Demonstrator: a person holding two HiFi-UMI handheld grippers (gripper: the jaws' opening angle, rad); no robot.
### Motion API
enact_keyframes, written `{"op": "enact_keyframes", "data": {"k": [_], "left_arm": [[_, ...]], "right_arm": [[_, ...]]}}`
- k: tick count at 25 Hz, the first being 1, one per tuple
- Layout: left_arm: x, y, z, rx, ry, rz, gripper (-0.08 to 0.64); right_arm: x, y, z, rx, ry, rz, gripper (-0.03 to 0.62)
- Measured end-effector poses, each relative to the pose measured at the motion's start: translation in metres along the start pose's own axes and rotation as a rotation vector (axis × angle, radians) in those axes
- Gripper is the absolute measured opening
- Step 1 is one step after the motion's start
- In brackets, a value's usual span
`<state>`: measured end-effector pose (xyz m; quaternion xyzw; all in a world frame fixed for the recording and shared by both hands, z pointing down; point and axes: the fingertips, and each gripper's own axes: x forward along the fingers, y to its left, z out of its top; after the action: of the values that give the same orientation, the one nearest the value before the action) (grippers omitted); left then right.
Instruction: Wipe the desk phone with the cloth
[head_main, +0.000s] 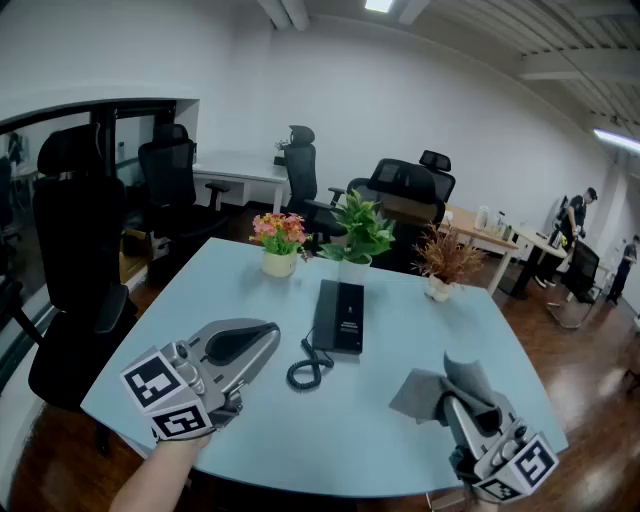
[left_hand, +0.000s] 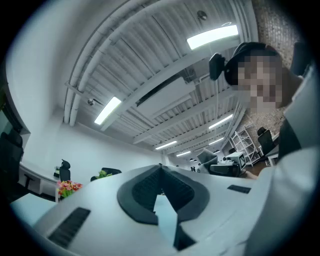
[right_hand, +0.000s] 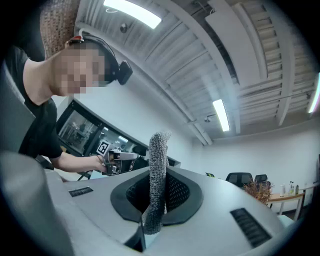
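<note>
1. A pale blue tabletop fills the middle of an open office, seen steeply from above.
2. A black office chair stands at the tabletop's left edge, with more black chairs behind its far side.
3. The left claw, carried by a bare forearm, hovers over the near left part of the tabletop. Its own view shows the left claw clenched, the pads meeting at the tip with nothing between them.
4. The right claw hangs over the near right part of the tabletop, well apart from the left one. Its own view shows the right claw grasping a grey cloth, which stands up between the pads.
5. The black desk phone lies flat near the middle of the tabletop, between the two claws and farther from the person, touched by neither.
6. The cloth bunches around the right claw's tip, to the right of the phone and apart from it.
7. Three potted plants stand in a row behind the phone: orange and pink flowers, a leafy green plant and a brown dried plant.
8. The phone's coiled cord loops on the tabletop at its near left corner.
</note>
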<state>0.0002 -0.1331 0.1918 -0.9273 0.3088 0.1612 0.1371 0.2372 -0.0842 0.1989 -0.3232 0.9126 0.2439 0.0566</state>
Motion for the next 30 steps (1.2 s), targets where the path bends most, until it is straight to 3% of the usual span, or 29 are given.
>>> {"op": "enact_keyframes", "data": {"k": [4,8,12,16,19,24,30], "left_arm": [[0.027,0.077,-0.057,-0.086,0.061,0.059,0.014],[0.037,0.140,-0.119,-0.143,0.127,0.134,0.014],[0.034,0.182,-0.164,-0.190,0.161,0.187,0.014],[0.031,0.203,-0.201,-0.216,0.181,0.192,0.015],[0.032,0.205,-0.199,-0.185,0.176,0.154,0.015],[0.034,0.202,-0.203,-0.038,0.214,0.132,0.015],[0.034,0.203,-0.206,-0.032,0.215,0.131,0.015]], "right_arm": [[0.073,-0.022,-0.057,0.006,0.191,0.027,-0.003],[0.157,-0.046,-0.121,-0.055,0.399,0.082,-0.003],[0.226,-0.074,-0.177,-0.086,0.533,0.121,-0.003],[0.286,-0.089,-0.235,-0.080,0.609,0.148,-0.003],[0.332,-0.100,-0.267,-0.108,0.635,0.142,-0.002],[0.389,-0.114,-0.310,-0.177,0.689,0.138,-0.002],[0.402,-0.106,-0.348,-0.282,0.788,0.215,-0.003]]}}
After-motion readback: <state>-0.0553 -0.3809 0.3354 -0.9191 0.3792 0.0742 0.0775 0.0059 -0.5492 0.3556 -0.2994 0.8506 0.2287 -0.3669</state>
